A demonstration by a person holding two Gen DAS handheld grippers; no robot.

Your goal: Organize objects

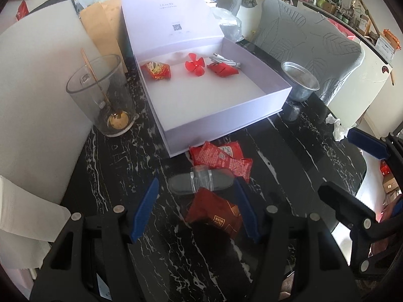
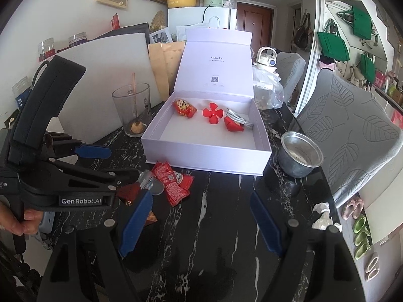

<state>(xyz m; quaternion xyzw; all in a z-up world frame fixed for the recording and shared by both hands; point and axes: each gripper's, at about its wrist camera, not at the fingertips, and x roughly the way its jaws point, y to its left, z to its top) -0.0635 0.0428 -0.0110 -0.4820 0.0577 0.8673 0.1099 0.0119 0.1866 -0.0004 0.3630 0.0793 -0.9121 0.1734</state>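
Reading "uLucky" on box lid (image 2: 216,58), packet (image 1: 214,217) perhaps "KISS"

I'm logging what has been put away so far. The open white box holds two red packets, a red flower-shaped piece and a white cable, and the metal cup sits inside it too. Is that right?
Not quite: the metal cup stands on the dark table outside the box, beside its right wall, as the right wrist view shows. The two red packets, flower piece and cable are inside.
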